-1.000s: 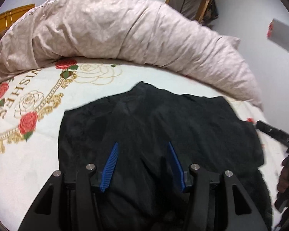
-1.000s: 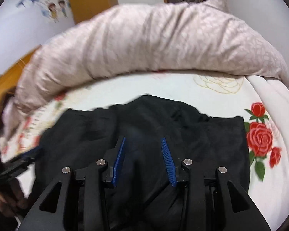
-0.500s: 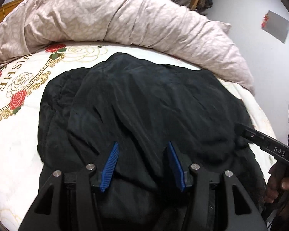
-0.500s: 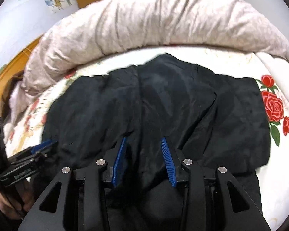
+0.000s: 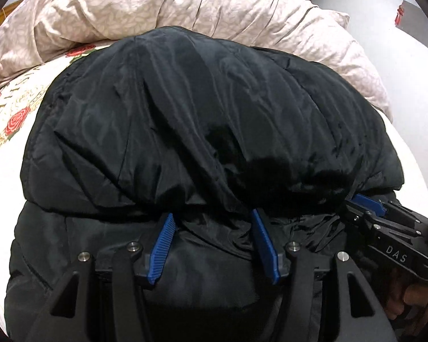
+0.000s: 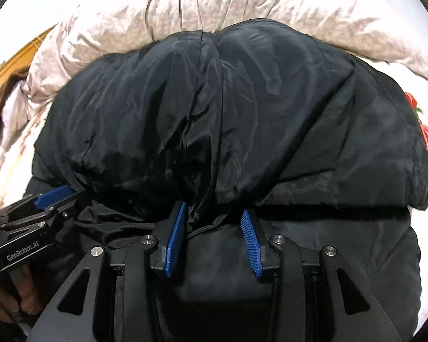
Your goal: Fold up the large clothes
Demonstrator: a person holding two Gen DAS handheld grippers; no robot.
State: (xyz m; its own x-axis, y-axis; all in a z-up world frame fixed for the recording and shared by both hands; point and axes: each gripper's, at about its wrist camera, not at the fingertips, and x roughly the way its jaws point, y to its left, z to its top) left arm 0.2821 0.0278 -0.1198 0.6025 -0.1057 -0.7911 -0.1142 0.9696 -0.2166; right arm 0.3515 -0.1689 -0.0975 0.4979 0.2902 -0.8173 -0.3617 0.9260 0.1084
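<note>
1. A black padded jacket (image 5: pixel 214 119) lies on the bed, its top layer folded over toward both grippers, the folded edge running just past their fingertips.
2. The left gripper (image 5: pixel 212 225) has its jaws opening, the blue pads set apart with bunched black fabric between them; no pinch shows.
3. The right gripper (image 6: pixel 212 216) stands at a moderate gap, a ridge of fabric rising between its pads; whether they press on it cannot be told.
4. The two grippers sit side by side along the folded edge.
5. The white bedsheet (image 5: pixel 5 119) is printed with red roses.
6. A pale crumpled duvet (image 6: pixel 242 5) is heaped behind the jacket.
</note>
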